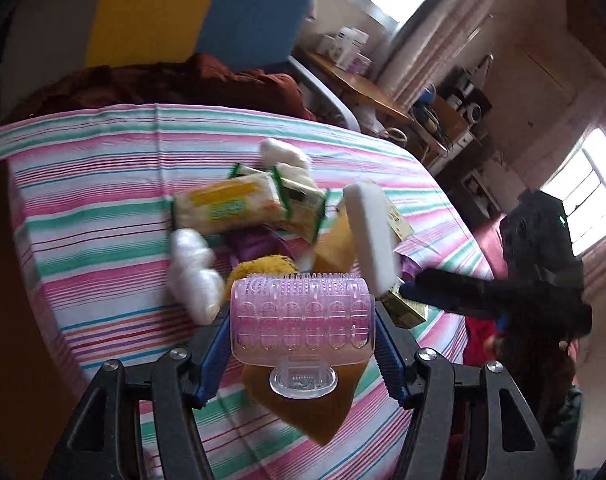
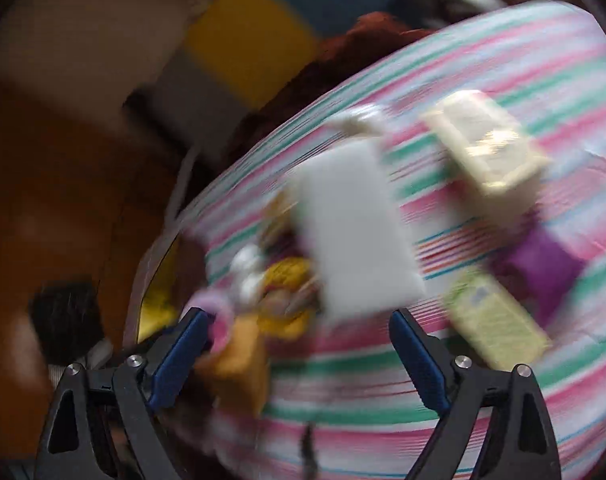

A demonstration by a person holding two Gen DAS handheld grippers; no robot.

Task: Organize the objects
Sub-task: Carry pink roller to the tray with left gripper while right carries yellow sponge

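My left gripper (image 1: 302,316) is shut on a pink plastic hair roller (image 1: 301,314) and holds it above the striped cloth (image 1: 103,184). Behind it lies a pile: tissue packs (image 1: 231,206), white wrapped bundles (image 1: 193,274), a yellow sponge (image 1: 263,268) and a white block (image 1: 373,236). My right gripper (image 2: 297,330) is open and empty; it also shows in the left wrist view (image 1: 407,290), close to the white block. The right wrist view is blurred; the white block (image 2: 355,228) hangs just ahead of the open jaws. Cream boxes (image 2: 487,148) and a purple item (image 2: 543,268) lie to the right.
An orange-brown flat piece (image 1: 315,412) lies on the cloth under the roller. A maroon blanket (image 1: 191,80) and a yellow and blue cushion (image 1: 175,12) sit behind the cloth. A wooden desk (image 1: 367,88) with boxes stands at the back right. The floor (image 2: 43,208) lies left of the cloth.
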